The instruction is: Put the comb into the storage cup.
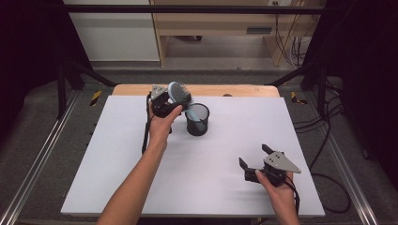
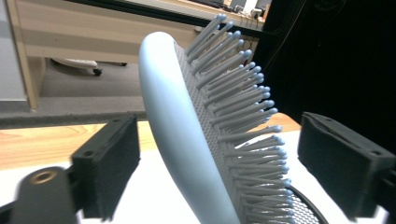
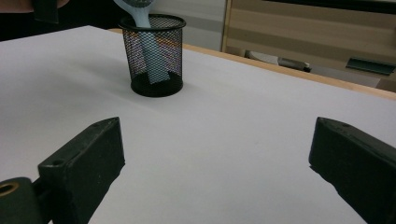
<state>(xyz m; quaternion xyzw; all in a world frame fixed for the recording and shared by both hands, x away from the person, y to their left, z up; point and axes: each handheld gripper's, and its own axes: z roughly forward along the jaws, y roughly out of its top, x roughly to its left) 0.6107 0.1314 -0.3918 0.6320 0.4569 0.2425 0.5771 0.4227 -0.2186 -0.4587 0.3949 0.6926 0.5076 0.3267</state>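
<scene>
Hairbrush (image 1: 180, 93) first: its pale blue handle already stands inside the black mesh cup (image 1: 197, 120), and the bristled head leans out over the rim toward your left gripper (image 1: 165, 101). In the left gripper view the head (image 2: 196, 140) sits between the two black jaws with daylight on both sides, so the pads are released and the brush looks to be resting on the cup alone. Draw that hand straight back along the line of the jaws, slowly, so neither pad catches the bristles and tips the light cup over. Watch the lean as you go; if the brush starts to slide, pause instead of pulling.

Further right, your right gripper (image 1: 256, 161) hangs low over the near side of the table with its jaws spread wide and nothing between them. Keep it there, well apart from the cup, ready to steady the rim if needed.

Under everything lies a white table top (image 1: 141, 178) with a wooden strip (image 1: 244, 90) showing along its far edge. Beyond it you have grey floor, a light wooden desk (image 1: 211, 23) and loose cables (image 1: 324, 140) at the right.
</scene>
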